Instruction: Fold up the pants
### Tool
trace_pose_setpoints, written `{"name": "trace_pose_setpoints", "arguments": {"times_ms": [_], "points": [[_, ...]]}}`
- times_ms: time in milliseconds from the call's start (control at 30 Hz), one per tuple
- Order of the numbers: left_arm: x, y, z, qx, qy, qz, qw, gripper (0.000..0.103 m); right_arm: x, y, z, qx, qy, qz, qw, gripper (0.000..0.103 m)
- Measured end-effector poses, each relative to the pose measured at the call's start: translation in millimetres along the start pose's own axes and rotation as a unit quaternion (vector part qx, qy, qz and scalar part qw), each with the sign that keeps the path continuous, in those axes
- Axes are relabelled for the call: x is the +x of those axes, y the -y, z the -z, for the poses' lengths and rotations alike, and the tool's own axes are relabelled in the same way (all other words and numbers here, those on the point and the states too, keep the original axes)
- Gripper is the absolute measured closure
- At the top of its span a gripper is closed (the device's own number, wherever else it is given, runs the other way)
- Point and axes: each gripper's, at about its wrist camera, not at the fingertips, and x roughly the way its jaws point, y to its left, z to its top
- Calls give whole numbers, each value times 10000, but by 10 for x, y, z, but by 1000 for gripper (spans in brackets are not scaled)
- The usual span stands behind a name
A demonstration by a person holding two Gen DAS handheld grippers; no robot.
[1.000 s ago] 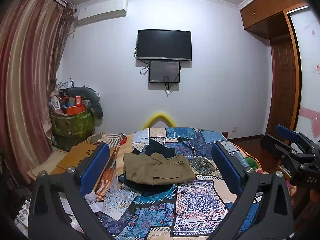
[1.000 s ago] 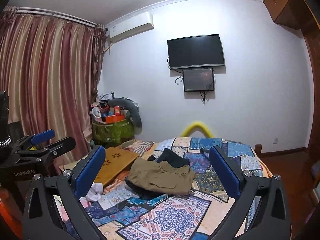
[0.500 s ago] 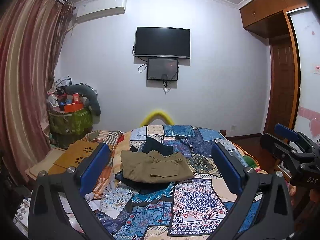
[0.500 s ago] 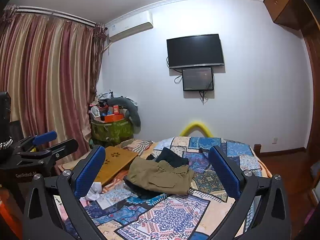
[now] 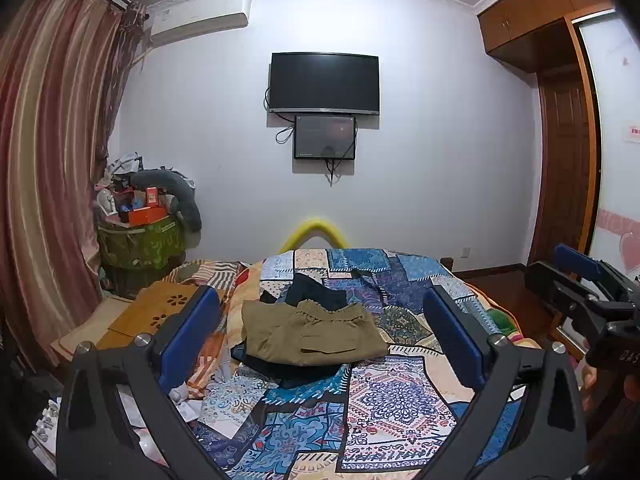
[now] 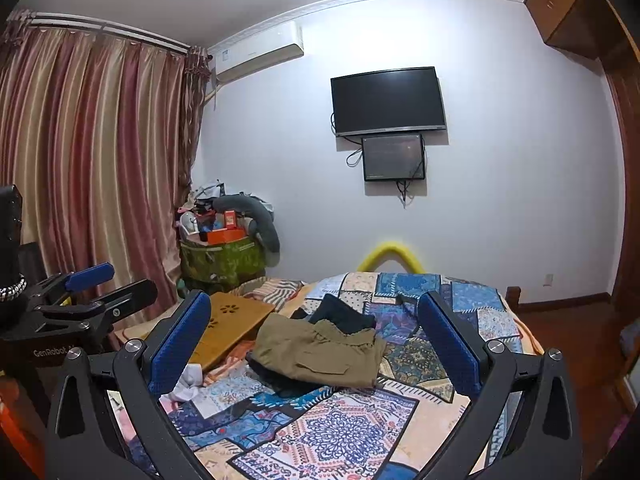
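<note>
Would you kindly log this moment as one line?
left gripper: open, empty | right gripper: open, empty | khaki pants: folded on dark garment | bed

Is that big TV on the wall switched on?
No, the large wall TV shows only a plain black screen, with no picture on it.

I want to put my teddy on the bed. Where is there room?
The quilt is bare in front of the khaki pants, and beyond them toward the yellow tube. The bed's left edge is crowded: wooden tray, white crumpled cloth, striped fabric.
</note>
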Motion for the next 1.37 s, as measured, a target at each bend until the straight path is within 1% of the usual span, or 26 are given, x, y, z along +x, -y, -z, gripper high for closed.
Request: {"name": "trace_pose_setpoints", "arguments": {"times_ms": [600,933,1167,1367], "points": [[25,-14,-5,32,-43,59,10000,0,2,18,19,35,-23,41,10000,0],[12,-57,-25,40,-60,243,9997,0,-2,0,37,37,-57,66,10000,0],[8,-21,-31,98,-21,274,9996,0,9,3,33,37,-77,83,9999,0],[66,-16,-25,86,-79,312,9994,0,54,11,59,56,-151,84,9998,0]]}}
